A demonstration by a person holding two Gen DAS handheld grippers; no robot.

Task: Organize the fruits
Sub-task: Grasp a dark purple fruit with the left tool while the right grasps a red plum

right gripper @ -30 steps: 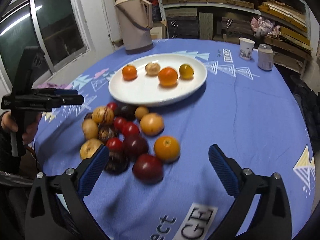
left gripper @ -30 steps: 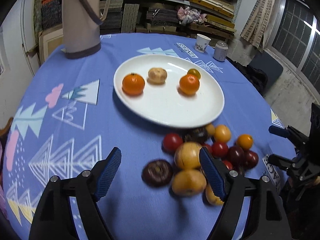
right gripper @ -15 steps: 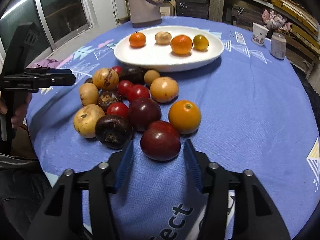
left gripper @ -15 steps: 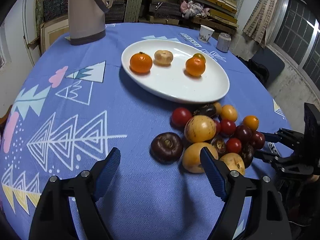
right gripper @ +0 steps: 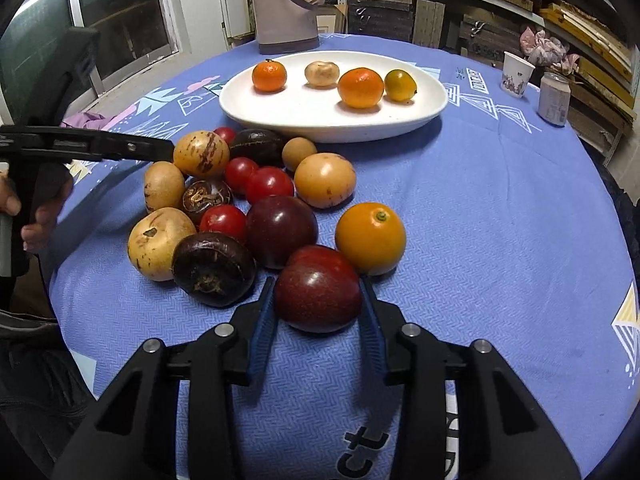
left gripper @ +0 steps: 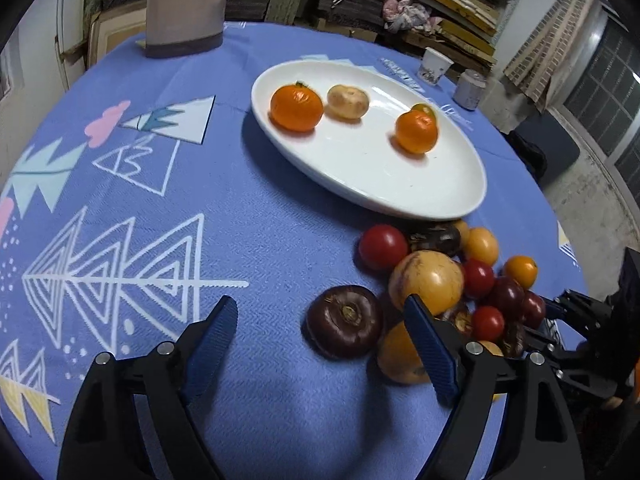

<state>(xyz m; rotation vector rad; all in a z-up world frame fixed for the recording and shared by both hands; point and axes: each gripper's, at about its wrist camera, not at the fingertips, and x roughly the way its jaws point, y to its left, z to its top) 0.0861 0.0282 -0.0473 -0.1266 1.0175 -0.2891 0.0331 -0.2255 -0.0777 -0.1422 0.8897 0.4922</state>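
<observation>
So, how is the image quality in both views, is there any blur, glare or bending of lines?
Left wrist view: strong fisheye bending with dark corners, soft glare on the white plate, mild blur on its fruits. Right wrist view: sharp on the dark red fruit between the right gripper fingers, window reflections at upper left, soft shadows under the fruits.

Storeroom-like home space: shelves (right gripper: 500, 4) stacked with boards, clothed round table (right gripper: 500, 208), thermos (right gripper: 286, 4).

Gripper frames: right gripper (right gripper: 318, 300), left gripper (left gripper: 320, 320), black angular plastic.
Pads: blue, ribbed.
Fasteners: round silver screws.
Clothing: apparently dark, poorly visible.
</observation>
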